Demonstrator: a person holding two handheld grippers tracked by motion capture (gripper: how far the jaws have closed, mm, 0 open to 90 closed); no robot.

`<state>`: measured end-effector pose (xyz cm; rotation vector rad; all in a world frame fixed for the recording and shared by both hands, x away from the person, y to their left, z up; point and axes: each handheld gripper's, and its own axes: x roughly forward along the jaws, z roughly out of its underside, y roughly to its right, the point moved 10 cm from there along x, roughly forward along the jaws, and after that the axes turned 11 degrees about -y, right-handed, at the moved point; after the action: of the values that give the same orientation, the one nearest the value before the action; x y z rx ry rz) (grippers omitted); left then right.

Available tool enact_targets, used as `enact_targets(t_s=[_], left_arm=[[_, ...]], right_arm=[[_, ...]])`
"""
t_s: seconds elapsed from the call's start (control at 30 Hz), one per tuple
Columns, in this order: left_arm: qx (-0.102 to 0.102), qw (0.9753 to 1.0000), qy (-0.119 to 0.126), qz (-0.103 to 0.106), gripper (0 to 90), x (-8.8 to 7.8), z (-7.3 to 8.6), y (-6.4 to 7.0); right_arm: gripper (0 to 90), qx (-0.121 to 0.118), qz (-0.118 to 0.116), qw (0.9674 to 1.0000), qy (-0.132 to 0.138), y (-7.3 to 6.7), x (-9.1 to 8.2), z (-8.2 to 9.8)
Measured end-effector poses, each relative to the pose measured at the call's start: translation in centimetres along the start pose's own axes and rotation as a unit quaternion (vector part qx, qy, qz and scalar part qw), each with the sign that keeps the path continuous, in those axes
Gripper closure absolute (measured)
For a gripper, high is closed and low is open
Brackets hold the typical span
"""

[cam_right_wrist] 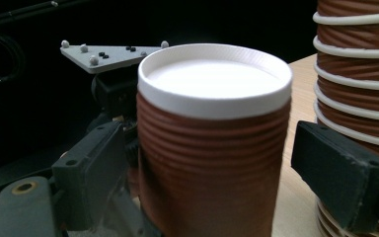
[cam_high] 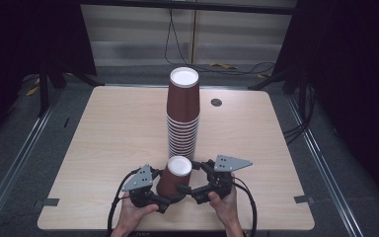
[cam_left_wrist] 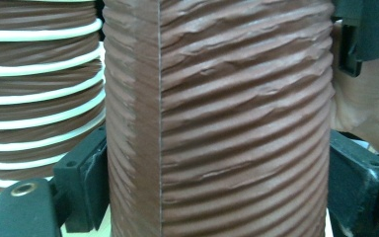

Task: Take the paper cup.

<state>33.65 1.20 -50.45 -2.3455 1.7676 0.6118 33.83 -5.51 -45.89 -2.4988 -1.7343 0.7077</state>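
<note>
While the left gripper (cam_high: 170, 196) has its jaws pressed against the ribbed brown wall of the single cup (cam_high: 174, 177), one pad on each side as the left gripper view shows, the right gripper (cam_high: 196, 189) reaches in from the other side with its jaws spread around the same cup (cam_right_wrist: 212, 143); in the right gripper view its right pad stands clear of the wall, and whether the left one touches I cannot tell. The cup stands upside down on the table (cam_high: 113, 133), its white base up, near the front edge and just in front of the tall stack of cups (cam_high: 183, 113). That stack, also inverted, rises from many nested white rims (cam_left_wrist: 39, 94) to one full cup on top. Being mouth-down, neither the single cup nor the stack shows any contents. Judging from this, most of the cups are already stacked and this one is gripped but still on the table; what remains looks like lifting it and setting it over the top of the stack, which is high and could tip if nudged.
</note>
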Motion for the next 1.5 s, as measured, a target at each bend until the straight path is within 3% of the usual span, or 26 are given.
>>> enact_targets(t_s=[0.43, 0.57, 0.8, 0.93, 1.07, 1.5], left_arm=[[0.004, 0.9998, -0.012, -0.016, 13.8, -1.2, 0.0, -0.7], [0.014, 0.9992, -0.031, -0.024, 13.8, -1.3, 0.3, -0.7], [0.014, 0.9986, -0.044, -0.027, 13.9, -1.5, 0.6, -0.9], [0.019, 0.9977, -0.059, -0.029, 13.9, -1.5, 0.9, -1.1], [0.018, 0.9967, -0.071, -0.034, 14.0, -1.5, 1.0, -1.4], [0.038, 0.9920, -0.115, -0.037, 14.2, -1.3, 1.3, -1.5]], right_arm=[[13.2, -0.001, 0.008, 0.9999, -0.007, 0.4, -1.2, 0.4], [13.1, -0.005, 0.013, 0.9997, -0.020, 0.6, -1.4, 0.8], [13.3, -0.007, 0.027, 0.9986, -0.045, 1.0, -1.6, 1.6], [13.3, -0.009, 0.037, 0.9975, -0.059, 1.3, -1.7, 2.0], [13.3, -0.008, 0.020, 0.9968, -0.077, 1.2, -1.7, 2.6], [13.8, -0.012, 0.042, 0.9930, -0.110, 2.1, -2.1, 3.6]])
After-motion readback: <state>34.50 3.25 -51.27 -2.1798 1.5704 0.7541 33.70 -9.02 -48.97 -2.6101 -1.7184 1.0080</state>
